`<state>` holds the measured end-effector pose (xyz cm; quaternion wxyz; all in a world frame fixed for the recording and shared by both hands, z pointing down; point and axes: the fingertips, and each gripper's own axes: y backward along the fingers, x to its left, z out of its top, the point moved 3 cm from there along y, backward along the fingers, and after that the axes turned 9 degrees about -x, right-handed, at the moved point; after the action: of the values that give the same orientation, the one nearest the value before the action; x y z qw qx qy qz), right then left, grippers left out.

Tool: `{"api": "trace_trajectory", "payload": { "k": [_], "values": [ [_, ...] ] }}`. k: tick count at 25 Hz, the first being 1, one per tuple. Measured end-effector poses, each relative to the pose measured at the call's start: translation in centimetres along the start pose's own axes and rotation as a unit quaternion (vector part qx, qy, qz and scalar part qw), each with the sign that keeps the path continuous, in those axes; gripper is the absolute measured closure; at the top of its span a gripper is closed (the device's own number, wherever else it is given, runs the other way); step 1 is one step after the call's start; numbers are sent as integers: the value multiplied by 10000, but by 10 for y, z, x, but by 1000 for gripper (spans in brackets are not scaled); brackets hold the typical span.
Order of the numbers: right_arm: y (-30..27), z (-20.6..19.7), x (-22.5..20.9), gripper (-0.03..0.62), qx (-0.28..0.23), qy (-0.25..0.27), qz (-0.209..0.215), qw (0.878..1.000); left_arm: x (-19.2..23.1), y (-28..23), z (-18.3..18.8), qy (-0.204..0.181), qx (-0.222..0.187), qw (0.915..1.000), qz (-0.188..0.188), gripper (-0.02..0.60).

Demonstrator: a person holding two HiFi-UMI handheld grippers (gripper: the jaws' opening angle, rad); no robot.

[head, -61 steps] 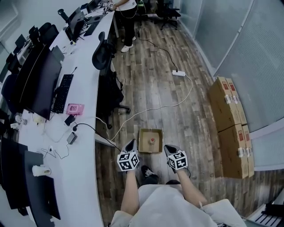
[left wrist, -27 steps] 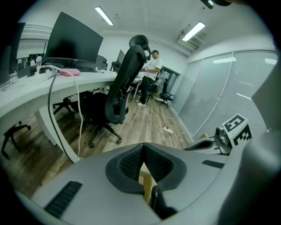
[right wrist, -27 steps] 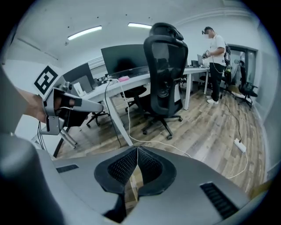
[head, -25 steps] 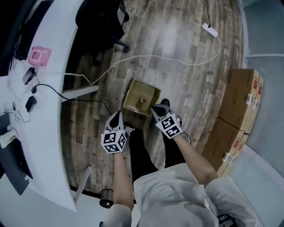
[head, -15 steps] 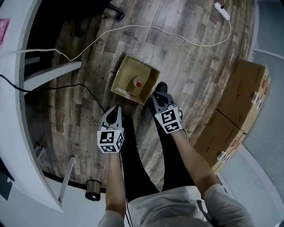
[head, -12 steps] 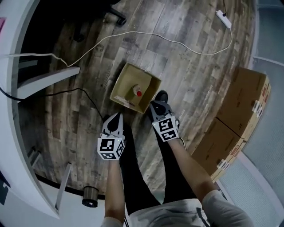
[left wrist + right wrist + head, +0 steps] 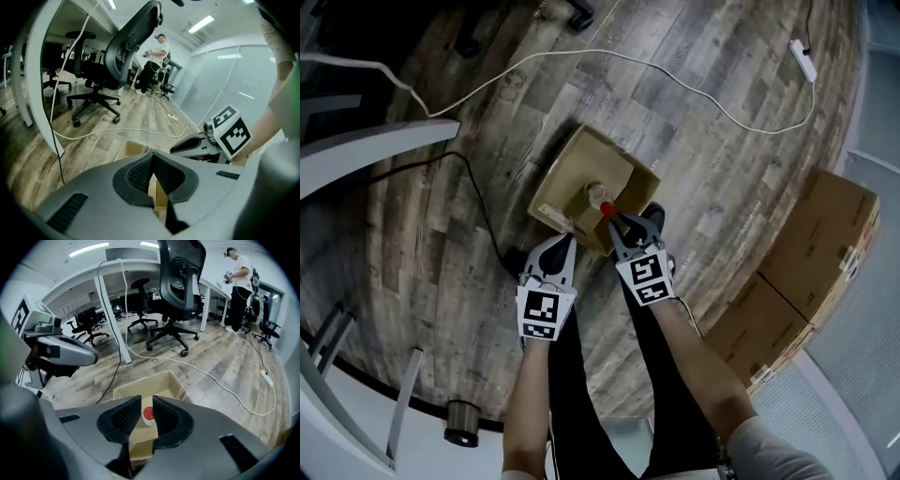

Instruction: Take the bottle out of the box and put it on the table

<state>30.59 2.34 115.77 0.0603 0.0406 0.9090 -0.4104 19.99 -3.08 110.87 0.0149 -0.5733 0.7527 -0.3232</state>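
Observation:
An open cardboard box [image 7: 567, 164] stands on the wooden floor. Inside it a clear bottle with a red cap [image 7: 604, 203] stands upright. My right gripper [image 7: 615, 221] points steeply down over the box's near edge, just above the bottle. Its jaws are opening, and the red cap [image 7: 148, 414] shows through the gap below the pads without touching them. My left gripper [image 7: 560, 244] hovers to the left of it, outside the box's near wall. Its fingertips [image 7: 151, 159] meet, with nothing between them. In the left gripper view the box [image 7: 131, 149] lies just ahead.
A white cable [image 7: 675, 80] runs across the floor to a power strip [image 7: 803, 58]. A black cable [image 7: 478, 197] lies left of the box. Large cardboard cartons [image 7: 825, 244] are stacked at the right. A desk leg [image 7: 366, 150] and an office chair [image 7: 180, 282] stand nearby.
Both grippers have sunk toward the floor and closed in on the box. The right gripper's tip now sits over the box's near edge by the bottle.

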Motion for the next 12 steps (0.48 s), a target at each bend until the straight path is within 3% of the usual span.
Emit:
{"api": "trace_trajectory", "payload": {
  "k": [7, 10, 12],
  "values": [
    [-51, -34, -6, 347, 563, 522, 305, 9966, 22, -23, -24, -251, -78, 9996, -36, 569],
    [-69, -49, -5, 345, 769, 802, 399, 9930, 25, -31, -34, -352, -62, 9993, -107, 569],
    [-80, -56, -7, 409, 799, 989, 400, 9911, 21, -37, -46, -539, 119, 9980, -323, 569]
  ]
}}
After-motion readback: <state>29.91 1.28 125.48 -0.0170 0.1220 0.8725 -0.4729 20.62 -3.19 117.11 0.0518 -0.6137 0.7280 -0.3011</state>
